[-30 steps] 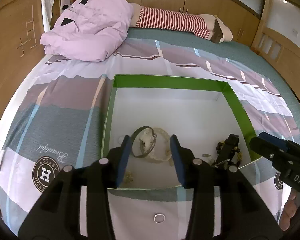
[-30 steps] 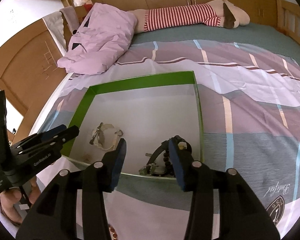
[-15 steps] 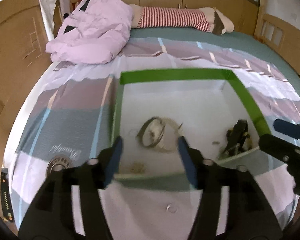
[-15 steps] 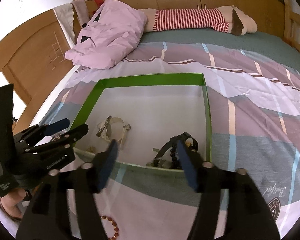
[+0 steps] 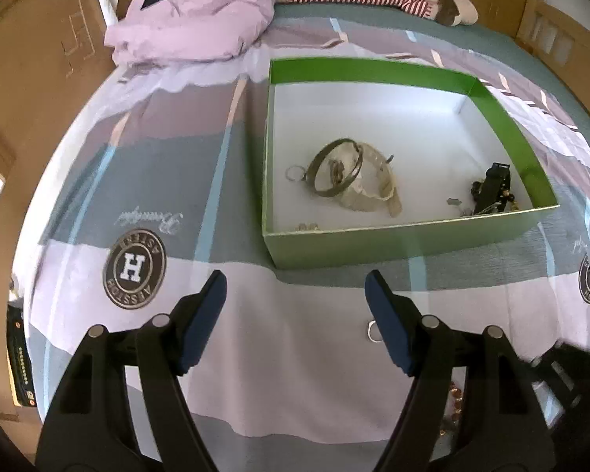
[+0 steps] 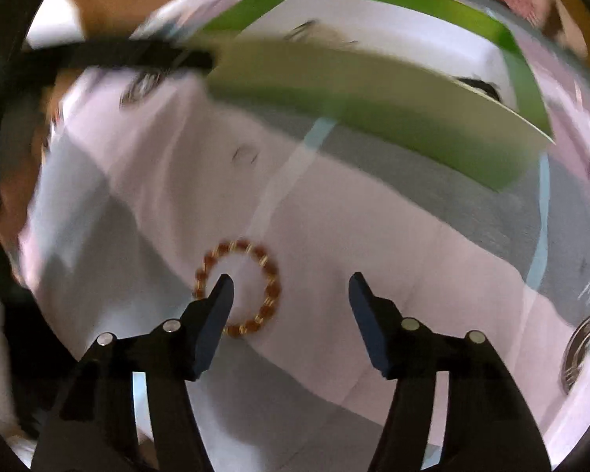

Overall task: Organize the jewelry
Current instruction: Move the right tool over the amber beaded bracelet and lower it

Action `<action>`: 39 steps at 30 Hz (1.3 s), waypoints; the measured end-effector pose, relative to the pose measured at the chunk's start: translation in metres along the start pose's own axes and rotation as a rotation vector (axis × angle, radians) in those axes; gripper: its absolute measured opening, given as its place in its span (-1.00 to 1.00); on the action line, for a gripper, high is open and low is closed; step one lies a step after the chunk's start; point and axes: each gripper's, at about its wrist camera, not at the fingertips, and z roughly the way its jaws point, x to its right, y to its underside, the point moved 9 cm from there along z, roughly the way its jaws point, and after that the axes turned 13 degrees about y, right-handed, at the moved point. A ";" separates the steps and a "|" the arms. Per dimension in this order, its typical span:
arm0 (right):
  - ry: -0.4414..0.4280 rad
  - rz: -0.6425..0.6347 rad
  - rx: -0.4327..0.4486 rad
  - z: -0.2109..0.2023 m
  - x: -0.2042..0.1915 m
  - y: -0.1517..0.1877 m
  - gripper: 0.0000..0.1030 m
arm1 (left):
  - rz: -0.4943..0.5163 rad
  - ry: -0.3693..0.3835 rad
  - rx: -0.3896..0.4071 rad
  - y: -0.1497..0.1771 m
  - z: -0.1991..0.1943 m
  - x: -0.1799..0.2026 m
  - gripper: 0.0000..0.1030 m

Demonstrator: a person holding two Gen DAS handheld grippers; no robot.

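Amber beads on a bracelet [image 6: 238,287] are lying on the bedspread [image 6: 334,275], outside the green box [image 5: 393,240] and near its front wall. The right gripper [image 6: 289,289] is hanging over them with jaws spread and empty, and its left finger is covering one side of the loop, though this view is blurred. The left gripper [image 5: 295,295] is also wide apart and holding nothing, and a small silver ring [image 5: 371,332] is resting on the bedspread just beside its right finger. Inside the box a metal bangle [image 5: 334,167], a pale watch strap [image 5: 373,188] and a dark pile of beads [image 5: 491,192] are already lying. For a good pick, the right gripper should probably come down so one finger is inside the loop and one outside, then pinch the strand without catching the soft cloth.
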 end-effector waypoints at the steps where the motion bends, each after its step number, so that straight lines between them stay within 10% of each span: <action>1: 0.008 -0.018 -0.005 0.002 -0.004 0.002 0.08 | -0.005 0.006 -0.005 0.000 0.001 0.001 0.44; 5: 0.048 -0.032 -0.014 0.006 -0.001 0.000 -0.86 | 0.000 0.017 -0.026 0.004 0.007 0.004 0.44; 21: 0.120 0.249 -0.091 0.011 0.096 0.001 -0.63 | 0.092 0.021 -0.169 0.037 0.050 0.040 0.43; 30: 0.093 0.264 -0.109 0.013 0.102 0.003 -0.63 | 0.036 0.054 -0.231 0.045 0.059 0.036 0.01; 36: 0.098 0.270 -0.112 0.023 0.107 -0.003 -0.63 | 0.027 0.089 -0.232 0.044 0.053 0.037 -0.65; 39: 0.093 0.284 -0.102 0.019 0.109 -0.005 -0.63 | 0.036 0.095 -0.228 0.041 0.049 0.038 -0.62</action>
